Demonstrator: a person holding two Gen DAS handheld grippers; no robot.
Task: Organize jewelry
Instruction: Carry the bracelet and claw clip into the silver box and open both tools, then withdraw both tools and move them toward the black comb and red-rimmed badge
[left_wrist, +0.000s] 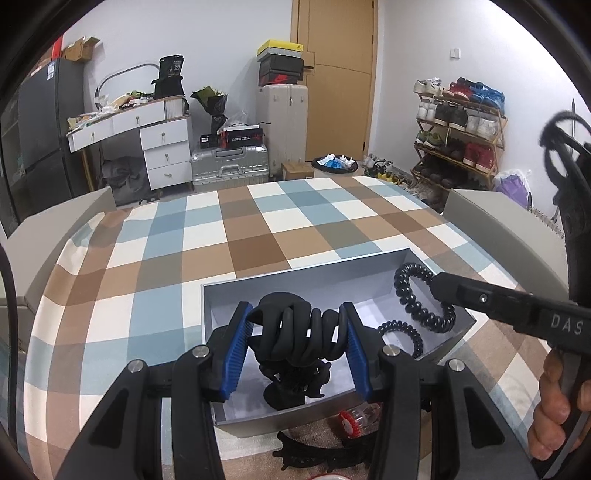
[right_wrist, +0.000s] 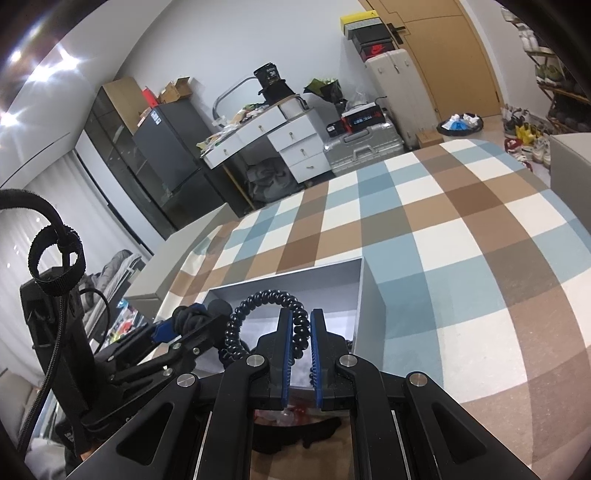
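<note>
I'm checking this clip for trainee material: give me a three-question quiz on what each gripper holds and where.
1. True or false: the left gripper is shut on a knotted black hair tie.
2. What does the right gripper grip? A) red-and-clear item B) black spiral hair tie C) black claw clip
3. Fill in: both held items hang over the open grey ____.

Key: 1 true. 2 B, the black spiral hair tie. 3 box. The red-and-clear item and black claw clip lie on the cloth outside it.
</note>
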